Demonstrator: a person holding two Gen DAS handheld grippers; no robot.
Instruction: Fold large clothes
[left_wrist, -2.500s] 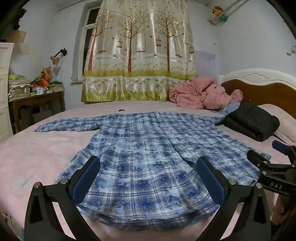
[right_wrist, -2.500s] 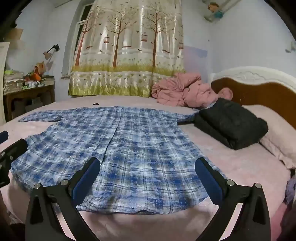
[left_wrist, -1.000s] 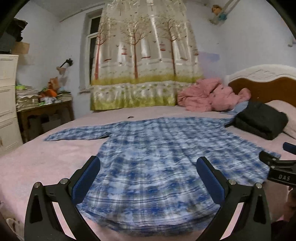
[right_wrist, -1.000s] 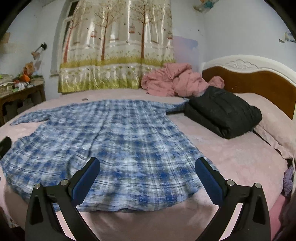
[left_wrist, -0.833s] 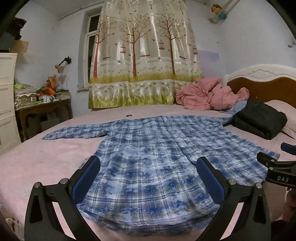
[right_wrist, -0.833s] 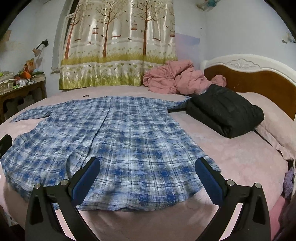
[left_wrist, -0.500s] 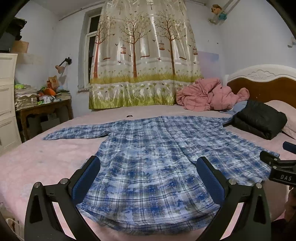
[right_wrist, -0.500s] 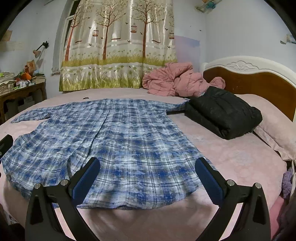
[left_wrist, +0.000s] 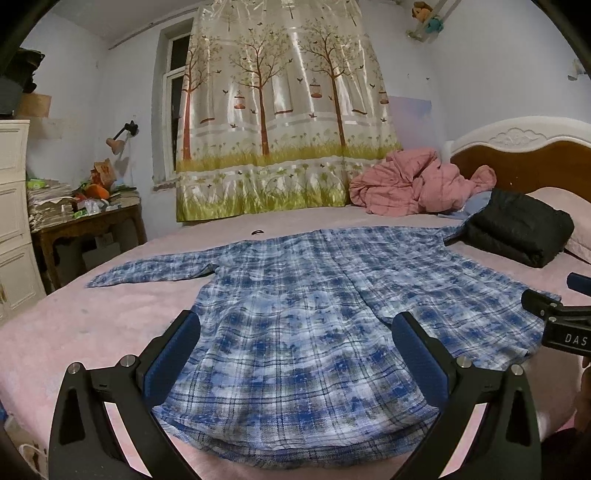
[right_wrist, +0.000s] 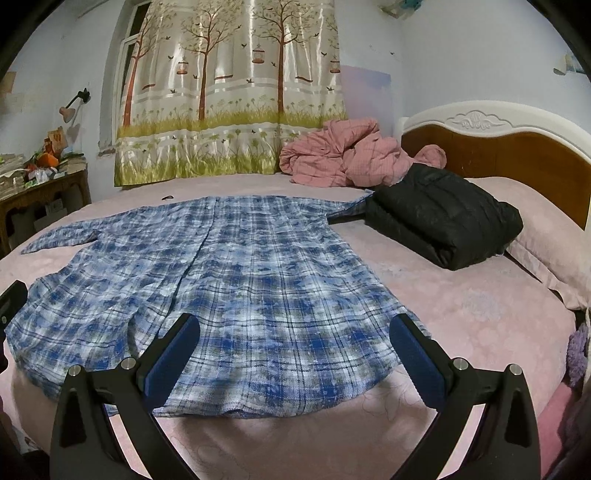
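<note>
A large blue and white plaid shirt (left_wrist: 303, 317) lies spread flat on the pink bed (left_wrist: 92, 332), hem toward me, collar at the far side, left sleeve stretched out to the left. It also shows in the right wrist view (right_wrist: 236, 280). My left gripper (left_wrist: 295, 345) is open and empty, hovering just above the hem. My right gripper (right_wrist: 293, 347) is open and empty above the hem's right part. The right gripper also shows at the right edge of the left wrist view (left_wrist: 554, 321).
A folded black jacket (right_wrist: 443, 218) lies on the shirt's right sleeve end near the headboard (right_wrist: 517, 147). A crumpled pink quilt (right_wrist: 351, 155) lies at the far side. A pillow (right_wrist: 546, 240) is at right. A wooden desk (left_wrist: 85, 229) and white drawers (left_wrist: 14, 221) stand left.
Both grippers dipped closer to the bed about a second ago, then rose slightly; both stay open and empty. The shirt has not moved.
</note>
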